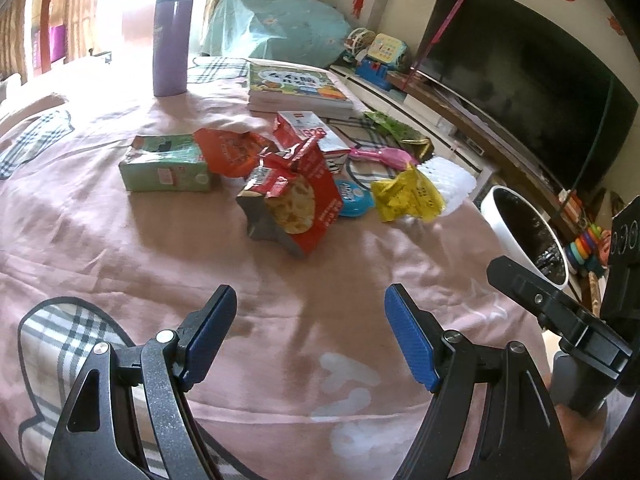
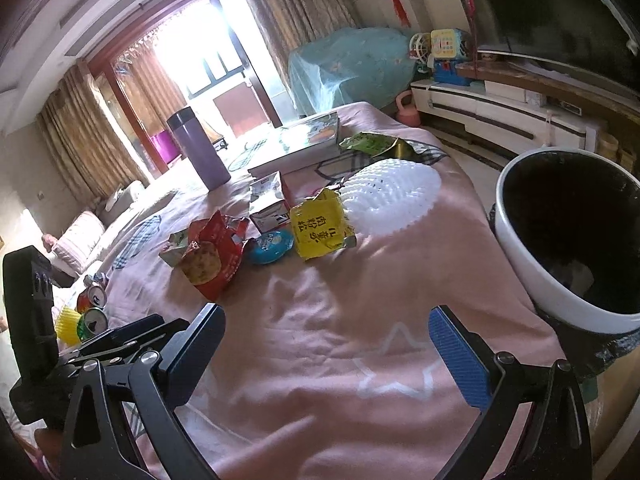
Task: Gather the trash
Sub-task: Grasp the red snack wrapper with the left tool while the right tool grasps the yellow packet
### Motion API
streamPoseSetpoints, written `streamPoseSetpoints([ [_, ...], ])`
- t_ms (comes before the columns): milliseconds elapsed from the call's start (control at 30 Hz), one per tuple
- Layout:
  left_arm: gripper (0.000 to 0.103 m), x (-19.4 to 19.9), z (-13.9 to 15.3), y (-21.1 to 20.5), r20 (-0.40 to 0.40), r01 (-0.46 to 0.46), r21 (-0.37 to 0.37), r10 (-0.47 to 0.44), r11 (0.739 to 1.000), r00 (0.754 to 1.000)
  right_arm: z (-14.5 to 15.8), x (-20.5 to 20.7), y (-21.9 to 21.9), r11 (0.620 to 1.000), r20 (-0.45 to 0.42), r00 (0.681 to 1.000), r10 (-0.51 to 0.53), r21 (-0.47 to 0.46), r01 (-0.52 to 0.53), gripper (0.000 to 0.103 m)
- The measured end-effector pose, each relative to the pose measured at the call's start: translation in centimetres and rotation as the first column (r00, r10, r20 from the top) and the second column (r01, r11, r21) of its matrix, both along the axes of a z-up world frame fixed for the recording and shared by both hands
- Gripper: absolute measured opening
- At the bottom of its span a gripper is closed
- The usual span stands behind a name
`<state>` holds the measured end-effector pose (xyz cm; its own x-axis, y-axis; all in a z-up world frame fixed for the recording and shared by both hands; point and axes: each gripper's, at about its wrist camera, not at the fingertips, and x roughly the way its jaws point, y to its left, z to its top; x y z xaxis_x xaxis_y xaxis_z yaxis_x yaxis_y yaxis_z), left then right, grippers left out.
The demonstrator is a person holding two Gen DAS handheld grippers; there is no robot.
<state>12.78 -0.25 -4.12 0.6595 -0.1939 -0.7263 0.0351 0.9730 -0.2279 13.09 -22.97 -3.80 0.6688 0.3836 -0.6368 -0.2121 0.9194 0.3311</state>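
Early stage of trash collection, seen over a table draped in a pink cloth [image 1: 140, 248]. The left gripper [image 1: 310, 336] hovers above bare cloth with its blue pads spread wide and nothing between them; the right gripper [image 2: 326, 354] hangs beside it in like condition, jaws apart and empty. The trash lies in a loose cluster near the middle of the table, well ahead of both tools: a torn red snack bag [image 1: 296, 200] standing half-crumpled at the front, an orange wrapper [image 1: 228, 150] behind it, a green tissue pack [image 1: 166, 164] to its left, a red-and-white carton [image 1: 310, 136] behind, a small blue lidded cup [image 1: 352, 196], a yellow wrapper [image 1: 406, 196] lying against a white foam fruit net [image 2: 390, 196], and a green foil wrapper [image 1: 396, 130] at the table's far edge. A pink brush-like item [image 1: 380, 157] sits among them; whether it counts as trash cannot be judged. The white bin with black liner [image 2: 568, 248] stands just off the table's edge on the right gripper's side; something pale shows low inside, but its nature is unclear, so little if anything appears collected. A purple flask [image 1: 172, 40] and stack of books [image 1: 296, 88] stand behind the litter and presumably stay. As judged, practically the whole job remains: each wrapper must be picked and carried to the bin, the snack bag and yellow wrapper being nearest.
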Motion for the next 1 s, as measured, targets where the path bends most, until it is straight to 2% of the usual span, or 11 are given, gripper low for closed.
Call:
streamPoseSetpoints([
  [167, 0.078, 0.6, -0.3, 0.6, -0.015, -0.01, 0.001, 0.01, 1.0, 1.0, -0.4, 0.9, 0.9, 1.0, -0.014, 0.999, 0.029, 0.0, -0.029, 0.101],
  [467, 0.078, 2.1, -0.5, 1.3, -0.03, -0.017, -0.008, 0.016, 1.0, 0.999, -0.8, 2.7, 2.1, 0.999, -0.025, 0.999, 0.047, -0.022, -0.047, 0.087],
  [733, 0.078, 4.2, 0.2, 2.3, -0.01, -0.043, -0.003, 0.043, 0.999, 0.999, -1.5, 5.0, 3.0, 0.998, -0.055, 0.996, 0.065, -0.017, -0.066, 0.078],
  [1000, 0.078, 6.4, -0.2, 2.5, -0.015, -0.044, -0.012, 0.043, 0.999, 0.999, -1.8, 7.2, 3.6, 0.996, -0.07, 0.994, 0.081, -0.018, -0.083, 0.075],
])
